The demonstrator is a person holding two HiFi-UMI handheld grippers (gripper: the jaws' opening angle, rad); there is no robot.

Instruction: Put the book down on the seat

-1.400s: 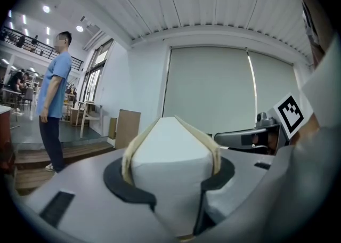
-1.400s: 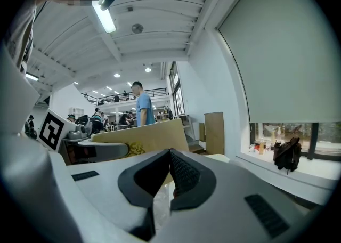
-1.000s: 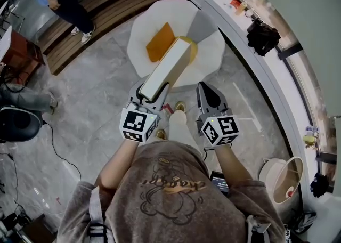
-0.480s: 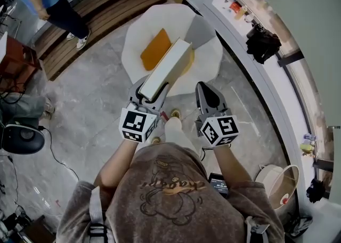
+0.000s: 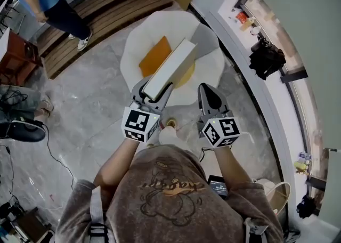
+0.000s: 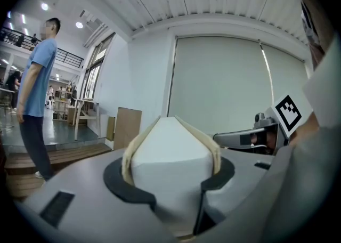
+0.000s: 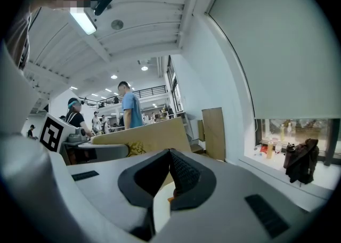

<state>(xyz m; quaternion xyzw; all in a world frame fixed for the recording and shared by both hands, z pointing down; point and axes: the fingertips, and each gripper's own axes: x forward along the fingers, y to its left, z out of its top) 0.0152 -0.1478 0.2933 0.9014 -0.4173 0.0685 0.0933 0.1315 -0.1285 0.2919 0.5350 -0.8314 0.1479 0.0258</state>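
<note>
Grey marble floor [image 5: 101,103] lies open around the white seat [image 5: 213,61], whose rim curves just ahead of us. Our left gripper [image 5: 153,90] clamps the thick, tan-covered book [image 5: 171,67] above it; our right gripper [image 5: 206,90] is closed, empty.

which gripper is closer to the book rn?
Left. The left gripper is clamped on the near end of the book; the right gripper sits beside it, apart, jaws shut and empty.

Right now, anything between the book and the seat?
Nothing visible in the gap. The book, clamped in the left gripper, hangs over the white seat, but an orange pad and something yellow lie on it beneath the book.
</note>
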